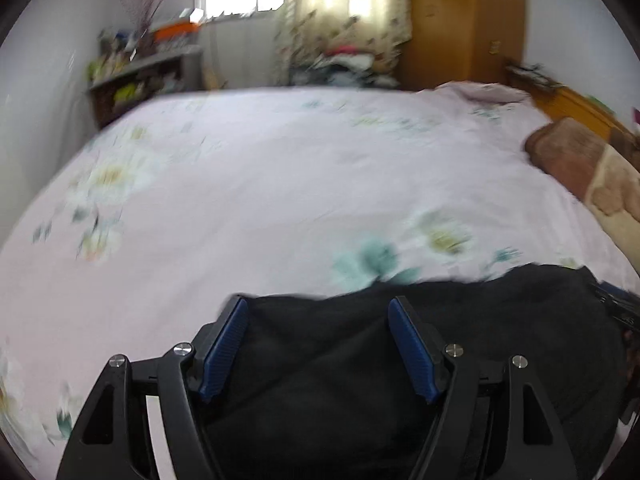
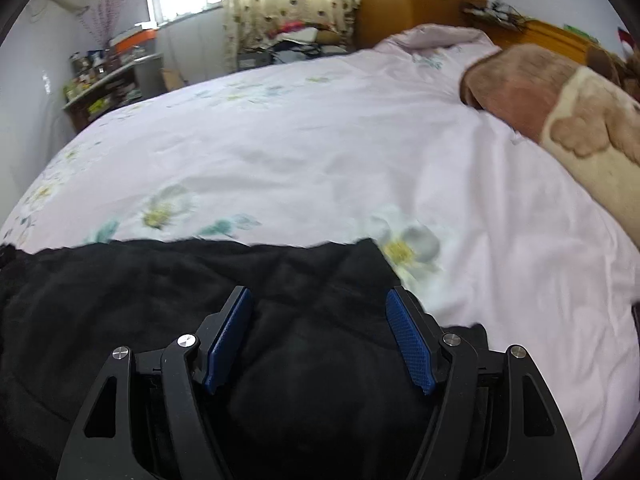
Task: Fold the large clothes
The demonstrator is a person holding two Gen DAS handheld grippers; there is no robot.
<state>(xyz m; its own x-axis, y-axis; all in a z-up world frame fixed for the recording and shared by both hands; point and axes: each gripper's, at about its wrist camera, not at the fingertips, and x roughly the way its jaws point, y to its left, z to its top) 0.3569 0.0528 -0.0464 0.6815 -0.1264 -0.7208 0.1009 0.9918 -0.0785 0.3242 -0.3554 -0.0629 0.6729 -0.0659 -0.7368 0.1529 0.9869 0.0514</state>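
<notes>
Both tongs stand apart with nothing clamped. On my left wrist view, the left tongs point(image 1: 318, 312) hang over the black garment point(image 1: 460, 320), which fills the lower centre and lower right of the frame on the pink floral bedsheet point(image 1: 260, 184); the view is blurred. On my right wrist view, the right tongs point(image 2: 319, 302) sit above the same black garment point(image 2: 140, 296), spread across the lower left, its top edge against the bedsheet point(image 2: 320, 140). A brown and cream blanket point(image 2: 560, 112) lies at upper right.
</notes>
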